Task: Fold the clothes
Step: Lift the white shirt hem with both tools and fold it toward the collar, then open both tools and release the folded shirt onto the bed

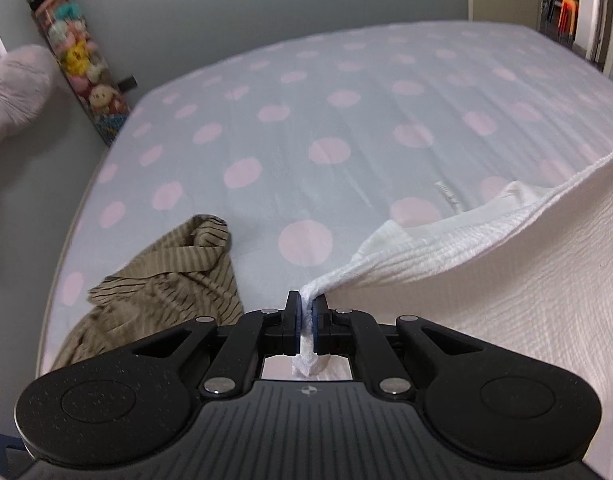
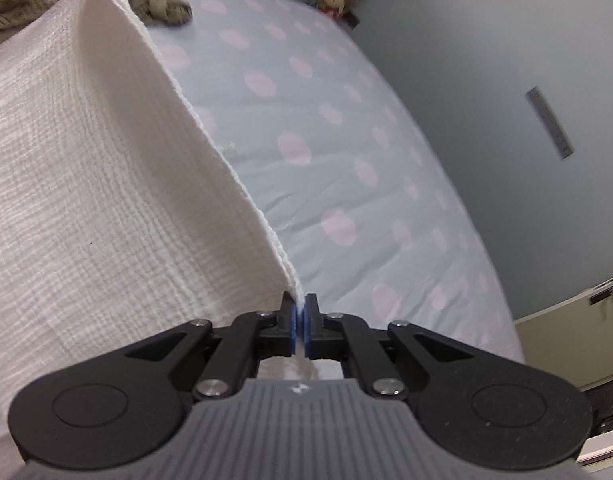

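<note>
Left wrist view: the left gripper is clenched on a bunched corner of a white garment. A tuft of the crinkled cloth pokes out behind the pads. From the pinch, the top edge runs taut to the right and upward, out of the picture, and the cloth hangs below it as a wide sheet. Behind the edge a loose inner fold sags. Beyond lies a bed with a pale blue sheet dotted pink. A crumpled olive striped garment lies on the bed just left of the gripper, apart from the white one. A tube of plush toys leans by the wall at far left.

Right wrist view: the right gripper is clamped on the other end of the same edge. The edge climbs away to the upper left, where the far end meets a dark tip at the picture's corner, probably the other gripper. The cloth hangs to the left of the edge, held up over the bed. The olive garment shows at top left.

Handling, as a judgement: the white cloth looks light, soft and limp, a crinkled gauze that sags wherever it is not pulled. It seems grippy, not slippery. Corners and hems are the sound places to hold, as both grippers do now.
</note>
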Motion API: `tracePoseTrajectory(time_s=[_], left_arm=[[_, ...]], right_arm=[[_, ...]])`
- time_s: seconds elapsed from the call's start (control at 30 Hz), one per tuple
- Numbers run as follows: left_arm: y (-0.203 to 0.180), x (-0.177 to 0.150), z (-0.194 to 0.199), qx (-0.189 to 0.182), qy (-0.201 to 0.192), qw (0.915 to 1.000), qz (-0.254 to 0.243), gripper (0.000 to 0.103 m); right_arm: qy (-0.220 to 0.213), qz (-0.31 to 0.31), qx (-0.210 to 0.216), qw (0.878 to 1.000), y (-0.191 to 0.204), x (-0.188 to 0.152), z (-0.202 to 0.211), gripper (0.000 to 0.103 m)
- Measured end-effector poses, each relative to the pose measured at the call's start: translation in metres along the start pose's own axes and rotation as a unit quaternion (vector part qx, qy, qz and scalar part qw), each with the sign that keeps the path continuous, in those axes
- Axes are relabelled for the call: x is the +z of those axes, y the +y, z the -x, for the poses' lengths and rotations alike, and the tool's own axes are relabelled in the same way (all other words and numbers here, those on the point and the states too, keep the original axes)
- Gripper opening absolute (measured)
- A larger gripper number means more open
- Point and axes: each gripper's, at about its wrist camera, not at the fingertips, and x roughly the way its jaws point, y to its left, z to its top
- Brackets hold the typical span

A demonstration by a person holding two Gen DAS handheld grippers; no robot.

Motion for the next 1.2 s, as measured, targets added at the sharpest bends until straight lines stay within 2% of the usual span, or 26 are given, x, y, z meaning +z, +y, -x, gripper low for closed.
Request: tracePoseTrajectory(time_s=[0.17, 0.47, 0.53, 0.6, 0.73, 0.8, 0.93, 1.07, 1.2], left_arm=[[0.008, 0.007, -0.073, -0.014, 0.031, 0.9991, 0.025, 0.003], [0.015, 0.005, -0.129, -0.036, 0.038, 0.994, 0.096, 0.005], [0.017, 0.005, -0.133, -0.041, 0.039, 0.9916, 0.116, 0.011], [0.018, 0.006, -0.134, -0.038, 0.035, 0.9909, 0.124, 0.014], [0.021, 0.01, -0.123, -0.032, 0.032, 0.9891, 0.14, 0.018], [0.023, 0.012, -0.114, -0.026, 0.03, 0.9892, 0.141, 0.024], [0.036, 0.019, -0.093, -0.006, 0.02, 0.9853, 0.17, 0.043], [0.042, 0.019, -0.068, -0.01, 0.005, 0.98, 0.198, 0.044], [0.028, -0.001, -0.041, -0.027, 0.004, 0.9828, 0.183, 0.045]], right_arm=[[0.034, -0.034, 0.037, 0.998, -0.005, -0.002, -0.074, 0.004], [0.064, -0.091, 0.072, 0.991, -0.002, -0.014, -0.14, 0.005], [0.067, -0.111, 0.076, 0.989, -0.002, -0.014, -0.147, 0.007], [0.068, -0.131, 0.072, 0.987, -0.007, -0.019, -0.146, 0.018], [0.064, -0.192, 0.067, 0.977, -0.027, -0.026, -0.136, 0.027], [0.062, -0.218, 0.055, 0.972, -0.037, -0.029, -0.13, 0.032], [0.058, -0.269, 0.044, 0.961, -0.054, -0.038, -0.11, 0.036], [0.046, -0.322, 0.052, 0.944, -0.06, -0.052, -0.083, 0.036], [0.04, -0.354, 0.078, 0.931, -0.04, -0.072, -0.05, 0.036]])
